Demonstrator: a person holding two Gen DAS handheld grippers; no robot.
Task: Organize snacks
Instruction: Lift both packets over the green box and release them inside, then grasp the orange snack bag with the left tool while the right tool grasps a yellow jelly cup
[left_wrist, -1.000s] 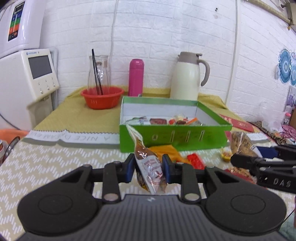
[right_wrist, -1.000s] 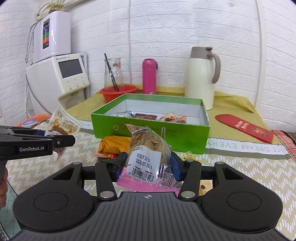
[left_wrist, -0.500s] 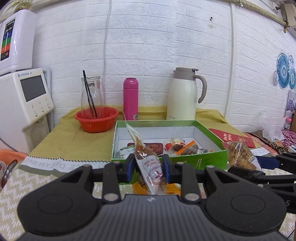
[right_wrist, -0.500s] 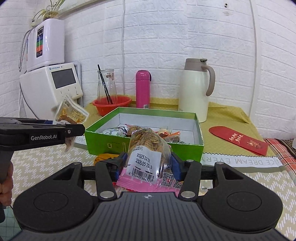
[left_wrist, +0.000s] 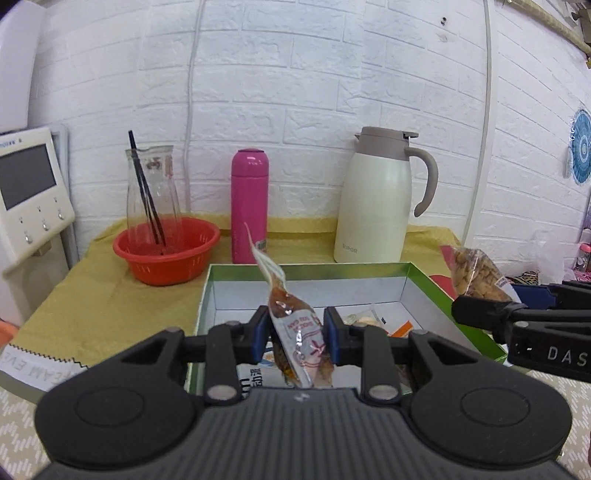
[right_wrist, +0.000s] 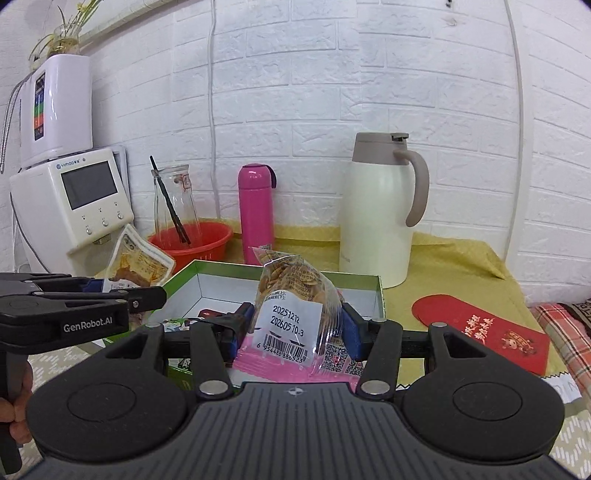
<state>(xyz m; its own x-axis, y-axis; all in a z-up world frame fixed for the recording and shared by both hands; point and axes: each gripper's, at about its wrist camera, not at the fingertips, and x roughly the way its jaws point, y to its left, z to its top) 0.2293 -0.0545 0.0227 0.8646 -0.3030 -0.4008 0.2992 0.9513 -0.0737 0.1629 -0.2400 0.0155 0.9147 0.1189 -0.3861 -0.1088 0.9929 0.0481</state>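
My left gripper (left_wrist: 295, 334) is shut on a slim clear snack packet (left_wrist: 295, 332) with brown contents, held upright over the near edge of the open green box (left_wrist: 421, 275). It also shows in the right wrist view (right_wrist: 125, 295), with its packet (right_wrist: 138, 264). My right gripper (right_wrist: 291, 328) is shut on a clear bag of nuts (right_wrist: 291, 291) with a pink base and barcode label, held over the box (right_wrist: 378, 295). In the left wrist view the right gripper (left_wrist: 480, 310) holds that bag (left_wrist: 476, 275) above the box's right rim. Several snacks lie inside the box.
Behind the box stand a red basket (left_wrist: 166, 251) with a glass carafe (left_wrist: 151, 184), a pink bottle (left_wrist: 249, 203) and a cream thermos jug (left_wrist: 376, 199). A white appliance (right_wrist: 70, 203) is at the left. A red envelope (right_wrist: 480, 332) lies to the right.
Both grippers have moved forward and up with their packets, from in front of the green box to over it. Both stay shut.
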